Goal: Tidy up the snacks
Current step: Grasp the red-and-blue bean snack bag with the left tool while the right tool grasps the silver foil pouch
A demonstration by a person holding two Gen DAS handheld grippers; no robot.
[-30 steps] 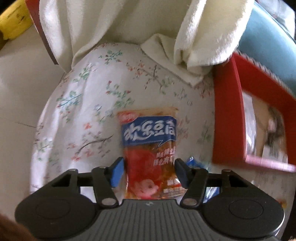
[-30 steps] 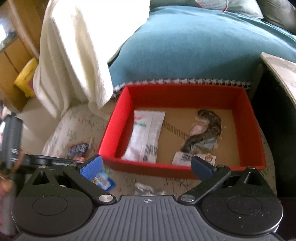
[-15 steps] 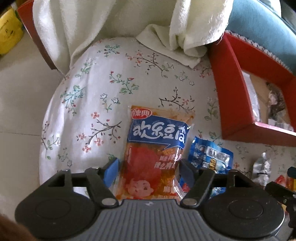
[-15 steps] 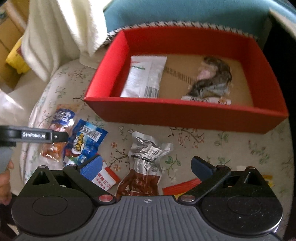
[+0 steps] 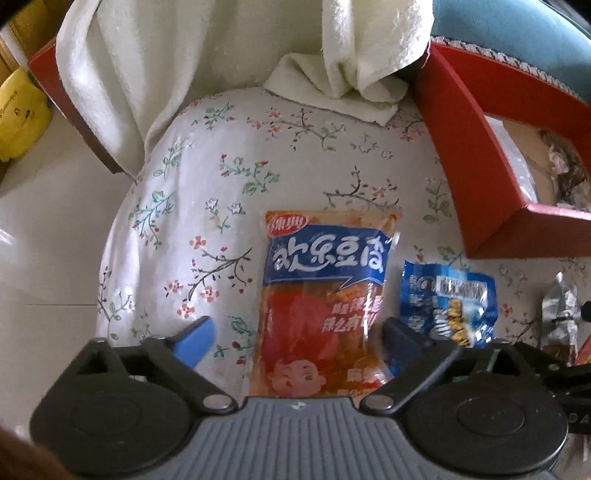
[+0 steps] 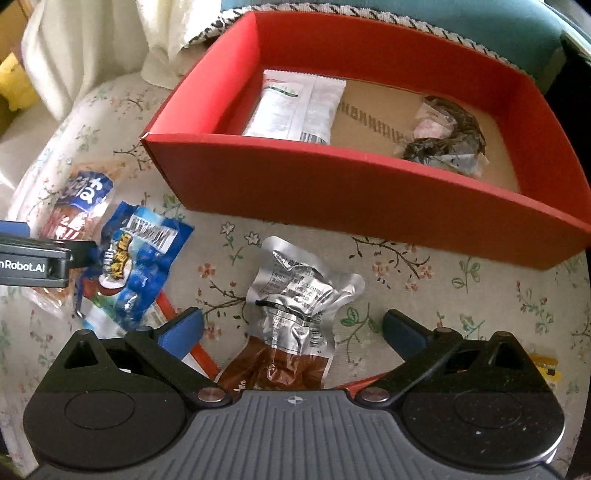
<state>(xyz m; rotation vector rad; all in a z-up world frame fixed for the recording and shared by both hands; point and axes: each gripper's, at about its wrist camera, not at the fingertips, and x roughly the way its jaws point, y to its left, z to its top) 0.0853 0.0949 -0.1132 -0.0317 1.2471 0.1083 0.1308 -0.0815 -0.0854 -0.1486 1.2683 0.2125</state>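
An orange snack packet with a blue banner (image 5: 325,295) lies on the floral cushion (image 5: 221,206) between the wide-open fingers of my left gripper (image 5: 295,339). It also shows in the right wrist view (image 6: 74,206). A blue packet (image 5: 447,302) lies just right of it, also in the right wrist view (image 6: 136,266). My right gripper (image 6: 291,328) is open over a silver and brown pouch (image 6: 291,314). The red box (image 6: 369,188) behind holds a white packet (image 6: 295,107) and a dark snack pack (image 6: 447,136).
A white towel (image 5: 229,62) hangs over the cushion's far side. A blue sofa cushion (image 6: 443,18) lies behind the box. Red strips (image 6: 199,354) and a yellow item (image 6: 543,365) lie by my right gripper. A yellow object (image 5: 18,110) sits far left on the floor.
My left gripper has opened wider around the orange packet. My right gripper has dropped from facing the box down over the silver and brown pouch.
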